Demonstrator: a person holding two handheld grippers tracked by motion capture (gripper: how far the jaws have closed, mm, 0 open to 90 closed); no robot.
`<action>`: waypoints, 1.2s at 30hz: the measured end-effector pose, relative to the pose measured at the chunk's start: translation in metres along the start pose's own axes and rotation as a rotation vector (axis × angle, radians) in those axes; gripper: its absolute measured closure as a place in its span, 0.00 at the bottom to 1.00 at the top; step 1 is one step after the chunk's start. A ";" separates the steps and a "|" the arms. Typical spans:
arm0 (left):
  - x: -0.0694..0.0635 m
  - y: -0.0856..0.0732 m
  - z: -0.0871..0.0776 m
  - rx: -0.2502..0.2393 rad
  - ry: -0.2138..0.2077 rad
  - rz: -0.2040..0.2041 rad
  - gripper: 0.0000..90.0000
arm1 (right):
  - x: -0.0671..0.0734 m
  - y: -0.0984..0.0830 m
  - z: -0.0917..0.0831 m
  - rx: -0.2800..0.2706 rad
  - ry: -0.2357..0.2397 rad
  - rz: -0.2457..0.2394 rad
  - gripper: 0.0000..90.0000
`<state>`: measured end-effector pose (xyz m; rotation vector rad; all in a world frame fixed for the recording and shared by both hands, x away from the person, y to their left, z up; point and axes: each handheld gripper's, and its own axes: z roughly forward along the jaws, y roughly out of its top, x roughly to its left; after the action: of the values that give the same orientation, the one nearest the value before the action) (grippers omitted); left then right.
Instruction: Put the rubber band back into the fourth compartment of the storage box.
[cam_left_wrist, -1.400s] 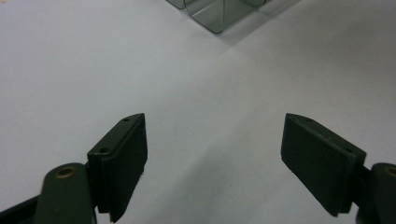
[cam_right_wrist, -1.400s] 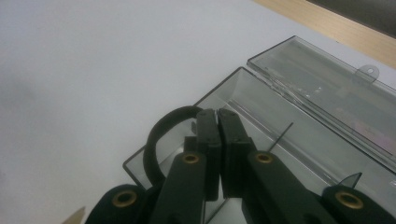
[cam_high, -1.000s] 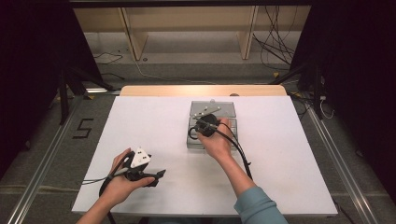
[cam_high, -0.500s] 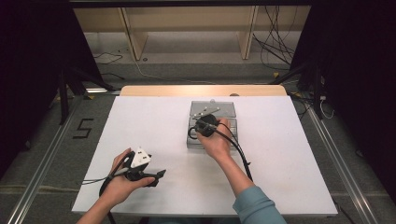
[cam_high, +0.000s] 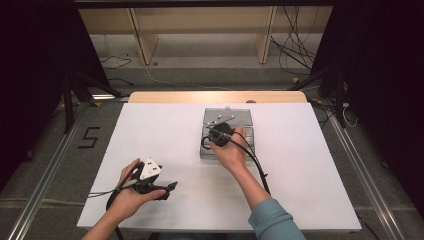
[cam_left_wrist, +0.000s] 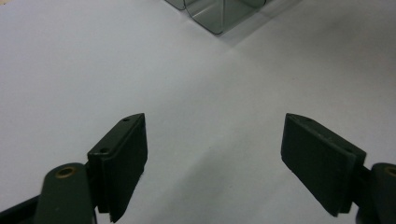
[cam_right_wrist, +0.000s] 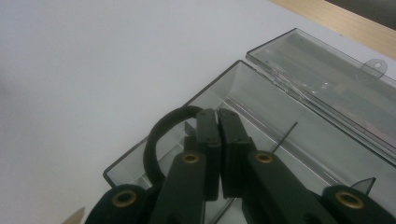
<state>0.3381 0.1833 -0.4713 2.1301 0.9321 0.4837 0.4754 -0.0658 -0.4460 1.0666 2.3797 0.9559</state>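
High view: the clear plastic box (cam_high: 227, 134) sits mid-table with its lid (cam_high: 228, 116) folded back; the right gripper (cam_high: 220, 136) is over the box, and the left gripper (cam_high: 150, 180) rests near the front-left of the white table (cam_high: 310, 165).

Left gripper view: the jaws are spread wide above bare table, with a corner of the box ahead.

Right gripper view: the jaws are pressed together inside the open box, on a black loop (cam_right_wrist: 156, 140) whose hold cannot be confirmed.
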 end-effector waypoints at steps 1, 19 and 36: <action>0.000 0.000 0.000 0.000 0.000 0.000 0.25 | 0.000 0.000 0.000 0.001 0.001 0.004 0.99; 0.000 0.000 0.000 -0.002 -0.001 0.002 0.25 | -0.001 -0.001 0.004 0.024 -0.028 -0.015 0.99; 0.000 0.000 0.000 -0.002 0.000 0.001 0.25 | 0.004 -0.005 0.009 0.051 -0.050 -0.065 0.99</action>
<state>0.3380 0.1829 -0.4713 2.1285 0.9300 0.4844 0.4754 -0.0605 -0.4562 1.0126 2.3938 0.8407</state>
